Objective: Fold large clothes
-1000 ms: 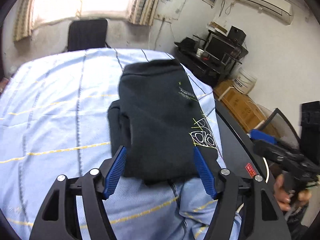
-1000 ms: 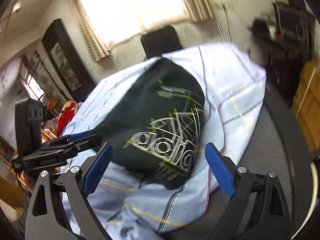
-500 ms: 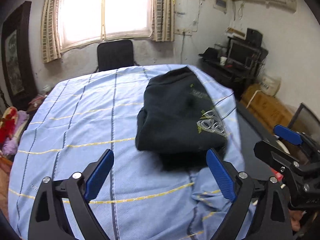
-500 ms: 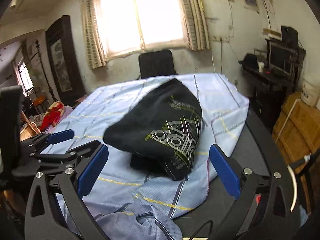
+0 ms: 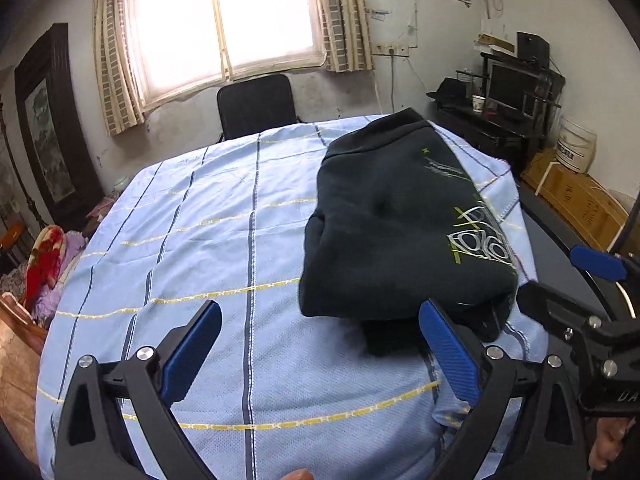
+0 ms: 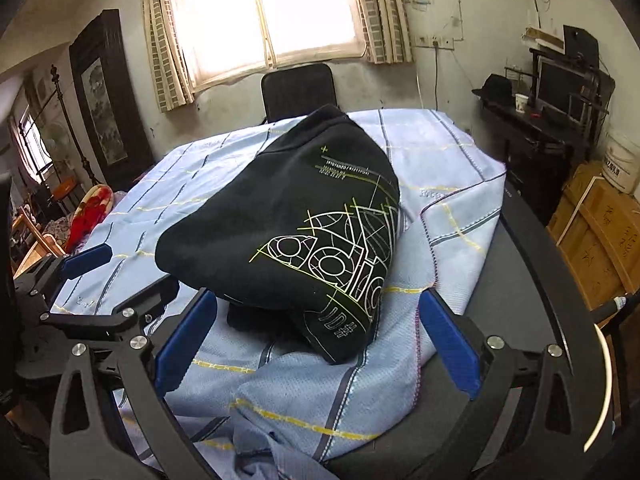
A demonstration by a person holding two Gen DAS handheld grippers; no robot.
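**Folded dark garment lies free on the cloth-covered desk, both jaws wide apart**

Far left of the left gripper, past the desk's edge, a red flowered bundle lies in a heap; whether it sits in a container cannot be told. The left gripper's jaws have just been opening and now stand wide apart, with only the light blue striped cloth between them. The folded black garment, printed with a white and yellow-green graphic, lies on that cloth ahead of the right-hand jaw, its near edge just beyond the blue pad and apart from it. The right gripper shows at the left camera's right edge, a hand behind it. Its jaws have also been opening and are spread wide; the garment lies ahead of them, its near fold reaching down between the pads without either pressing it. Right of these jaws the bare dark desk is exposed. Further right stand a white bucket, contents hidden, and closed cardboard boxes.
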